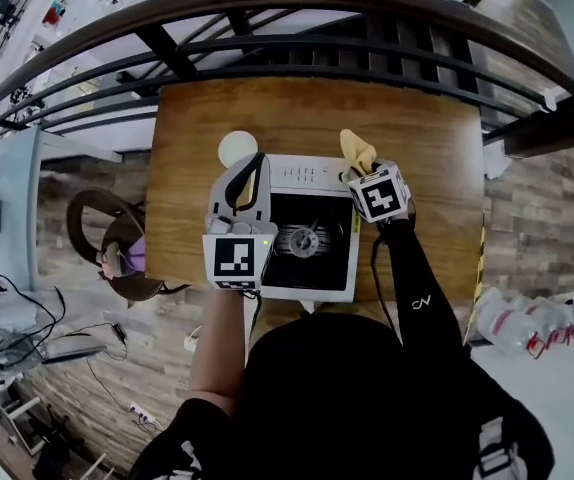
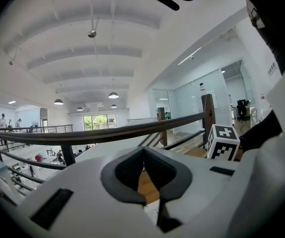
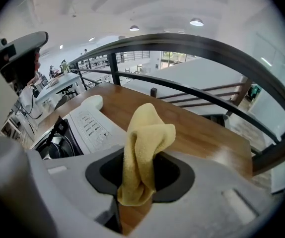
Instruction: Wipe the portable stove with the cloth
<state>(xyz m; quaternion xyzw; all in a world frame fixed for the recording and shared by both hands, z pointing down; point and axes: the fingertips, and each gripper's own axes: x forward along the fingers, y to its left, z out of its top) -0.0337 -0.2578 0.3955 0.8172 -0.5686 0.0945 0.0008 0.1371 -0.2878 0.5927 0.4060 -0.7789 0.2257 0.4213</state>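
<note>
The portable stove [image 1: 307, 268] is white with a black burner well and lies mid-table; its vented panel [image 3: 92, 126] also shows in the right gripper view. My right gripper [image 1: 357, 173] hovers over the stove's far right corner, shut on a yellow cloth [image 1: 357, 150] that stands bunched up from the jaws [image 3: 145, 138]. My left gripper [image 1: 257, 163] is over the stove's left edge, tilted upward, jaws shut with nothing between them [image 2: 143, 151]. In the left gripper view I see the right gripper's marker cube [image 2: 224, 142].
A white round object [image 1: 237, 148] rests on the wooden table [image 1: 427, 138] just beyond the stove's far left corner. A dark metal railing [image 1: 297, 53] runs along the table's far side. Brick-pattern floor [image 1: 537, 218] lies to either side, and a chair [image 1: 117, 243] stands at the left.
</note>
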